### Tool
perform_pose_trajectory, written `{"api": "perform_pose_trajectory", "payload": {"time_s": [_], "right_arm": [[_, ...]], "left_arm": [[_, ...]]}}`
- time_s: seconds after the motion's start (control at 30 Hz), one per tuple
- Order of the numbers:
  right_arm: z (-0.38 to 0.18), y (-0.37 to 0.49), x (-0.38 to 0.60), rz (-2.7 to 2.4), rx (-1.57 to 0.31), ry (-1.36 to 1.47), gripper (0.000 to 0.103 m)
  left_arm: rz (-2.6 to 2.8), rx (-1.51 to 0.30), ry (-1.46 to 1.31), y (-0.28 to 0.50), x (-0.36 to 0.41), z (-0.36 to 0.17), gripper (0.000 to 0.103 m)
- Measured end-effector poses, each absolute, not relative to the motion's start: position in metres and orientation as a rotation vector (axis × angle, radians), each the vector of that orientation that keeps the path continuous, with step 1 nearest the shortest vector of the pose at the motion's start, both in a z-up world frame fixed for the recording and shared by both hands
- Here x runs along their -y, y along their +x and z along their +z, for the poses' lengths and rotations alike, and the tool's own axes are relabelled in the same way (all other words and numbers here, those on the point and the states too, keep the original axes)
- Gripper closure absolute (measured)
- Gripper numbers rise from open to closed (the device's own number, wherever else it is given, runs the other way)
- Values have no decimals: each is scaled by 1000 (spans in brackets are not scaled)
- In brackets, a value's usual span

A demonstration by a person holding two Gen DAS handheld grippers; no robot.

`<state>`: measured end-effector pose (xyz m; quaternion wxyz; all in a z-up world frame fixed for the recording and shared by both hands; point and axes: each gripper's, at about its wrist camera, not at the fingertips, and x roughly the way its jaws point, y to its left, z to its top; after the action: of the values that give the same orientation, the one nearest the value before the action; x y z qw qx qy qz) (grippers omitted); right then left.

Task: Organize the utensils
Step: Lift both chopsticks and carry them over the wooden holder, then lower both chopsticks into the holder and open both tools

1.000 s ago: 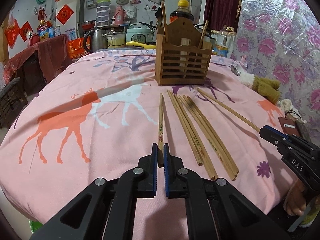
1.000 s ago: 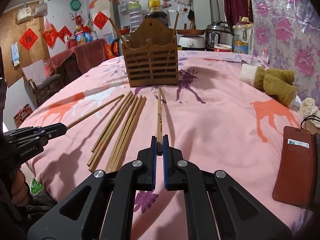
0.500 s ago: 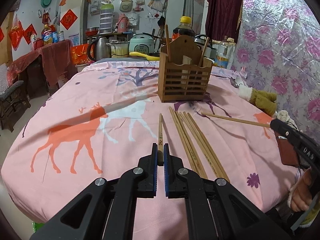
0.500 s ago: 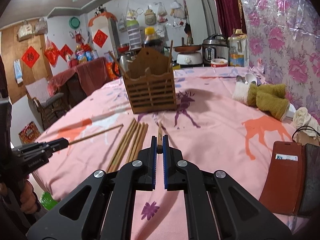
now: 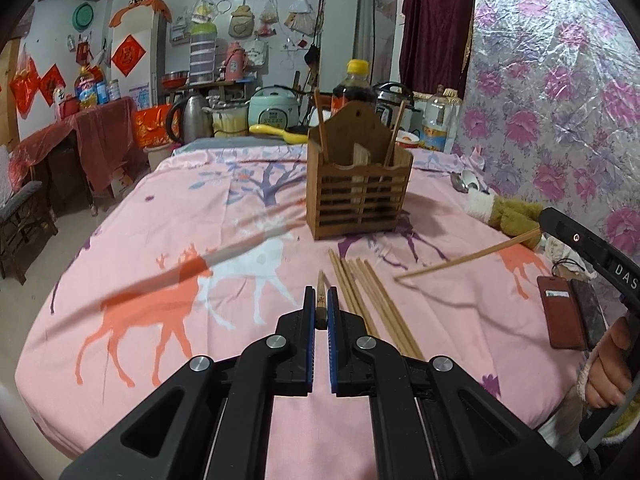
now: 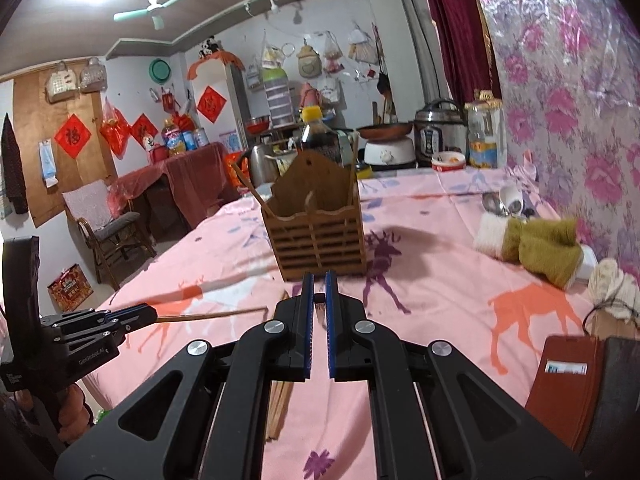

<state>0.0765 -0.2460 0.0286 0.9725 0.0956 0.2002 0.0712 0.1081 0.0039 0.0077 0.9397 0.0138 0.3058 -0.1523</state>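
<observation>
Both grippers have risen since the earlier frames, each lifting 1 chopstick clear of the pink surface. Seen from the left wrist, the left gripper has its fingers clenched on the thick end of a chopstick that points toward the holder. At the right edge of that view, the right gripper clamps a second chopstick, slanting in mid-air. The slatted wooden holder stands upright mid-surface with 2 chopsticks already leaning in it. Beside the left gripper a bundle stays flat on the cloth; about 5 sticks show, though the exact count is unclear. Each stick looks light, stiff and slim, likely to pivot or slip if pinched off-centre, so a firm hold near the thick end seems sensible.
</observation>
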Motion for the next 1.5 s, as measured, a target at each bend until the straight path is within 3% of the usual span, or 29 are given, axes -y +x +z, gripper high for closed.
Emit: {"api": "perform_pose_trajectory", "payload": {"time_s": [1.0,1.5], "right_arm": [[74,119,247,162,-371,201,96],[174,224,253,69,-199,190,97]], "left_arm": [[-452,-544,73,182,52,101,97],[-427,-363,29,261,79,193,97]]}}
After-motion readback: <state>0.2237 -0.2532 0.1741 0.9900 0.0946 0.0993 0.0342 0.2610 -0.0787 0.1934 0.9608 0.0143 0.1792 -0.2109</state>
